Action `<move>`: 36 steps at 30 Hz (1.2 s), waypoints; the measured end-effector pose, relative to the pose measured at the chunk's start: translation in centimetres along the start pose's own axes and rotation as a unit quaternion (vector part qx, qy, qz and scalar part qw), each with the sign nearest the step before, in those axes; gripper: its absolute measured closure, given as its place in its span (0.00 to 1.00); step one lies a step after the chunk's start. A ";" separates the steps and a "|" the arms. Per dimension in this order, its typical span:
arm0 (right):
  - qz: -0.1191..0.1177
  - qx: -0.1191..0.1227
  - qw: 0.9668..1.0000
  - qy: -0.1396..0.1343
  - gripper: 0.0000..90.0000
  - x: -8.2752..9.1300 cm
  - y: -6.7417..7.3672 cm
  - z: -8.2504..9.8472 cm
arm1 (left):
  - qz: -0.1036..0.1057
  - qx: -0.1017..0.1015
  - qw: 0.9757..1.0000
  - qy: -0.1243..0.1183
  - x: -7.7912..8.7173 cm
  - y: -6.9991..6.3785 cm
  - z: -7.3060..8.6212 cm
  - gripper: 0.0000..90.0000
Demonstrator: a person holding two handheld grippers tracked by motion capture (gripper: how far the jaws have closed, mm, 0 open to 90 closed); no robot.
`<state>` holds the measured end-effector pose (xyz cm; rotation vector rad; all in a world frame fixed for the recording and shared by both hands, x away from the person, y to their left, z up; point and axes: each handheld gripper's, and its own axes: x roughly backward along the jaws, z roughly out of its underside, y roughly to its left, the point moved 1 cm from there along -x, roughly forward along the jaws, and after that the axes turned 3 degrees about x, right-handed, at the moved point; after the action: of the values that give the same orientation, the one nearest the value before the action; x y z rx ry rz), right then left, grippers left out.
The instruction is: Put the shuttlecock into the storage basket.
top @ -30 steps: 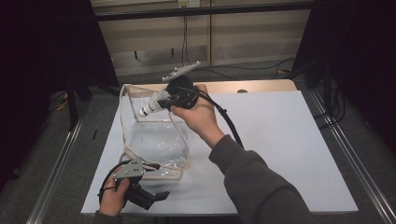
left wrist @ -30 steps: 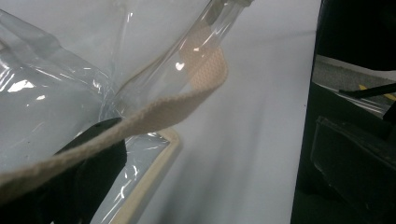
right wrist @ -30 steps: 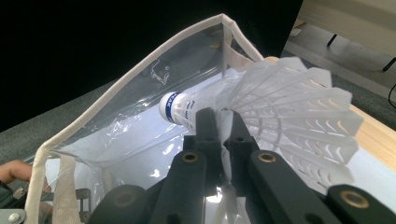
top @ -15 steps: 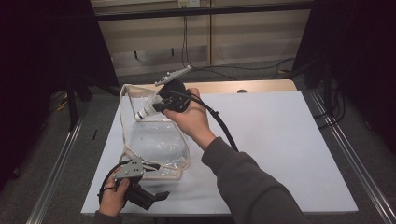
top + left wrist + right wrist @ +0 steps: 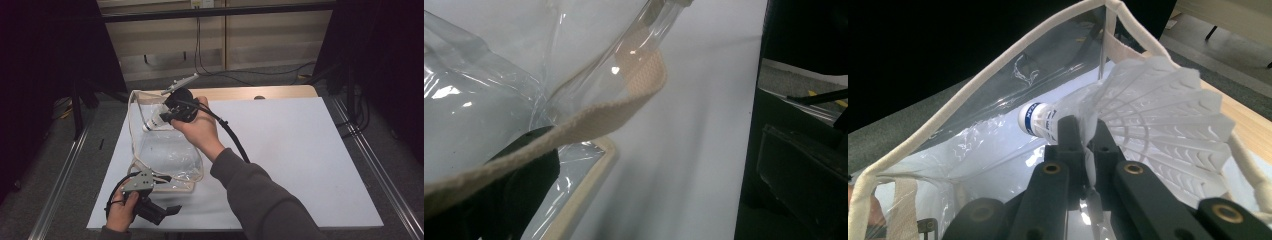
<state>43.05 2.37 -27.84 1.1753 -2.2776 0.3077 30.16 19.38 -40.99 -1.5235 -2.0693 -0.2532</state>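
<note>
A clear plastic bag [image 5: 167,152] with cream trim lies on the white table [image 5: 300,150], its mouth toward the far side. My right gripper [image 5: 162,119] is shut on a white shuttlecock [image 5: 151,124] and holds it at the bag's mouth, cork pointing left. In the right gripper view the jaws [image 5: 1083,137] pinch the feather skirt [image 5: 1158,117], the blue-banded cork [image 5: 1035,120] points into the bag [image 5: 973,87]. My left gripper [image 5: 156,187] sits at the bag's near corner, shut on its cream strap [image 5: 589,117], which runs taut across the black jaw.
Bare white table surface spreads to the right of the bag. A wooden board edge [image 5: 260,92] shows beyond the table's far side. The right gripper's cable [image 5: 235,140] trails across the table along the forearm. Dark frames and metal rails [image 5: 60,175] flank the table.
The right hand has carried the shuttlecock to the left and a little lower, toward the bag's mouth. The left gripper has stayed put on the strap.
</note>
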 end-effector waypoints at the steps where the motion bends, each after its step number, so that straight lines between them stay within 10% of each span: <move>1: -0.001 0.002 1.000 0.002 0.97 -0.1 0.0 0.0 | 0.000 -0.001 1.000 0.001 0.0 0.0 0.0 0.04; 36: -0.011 -0.008 1.000 0.009 0.97 -2.6 1.0 0.1 | 0.001 -0.002 1.000 0.002 0.0 0.0 0.0 0.04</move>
<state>43.40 4.66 -29.33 1.1849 -2.2453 0.2909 30.16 19.44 -40.98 -1.5259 -2.0653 -0.2606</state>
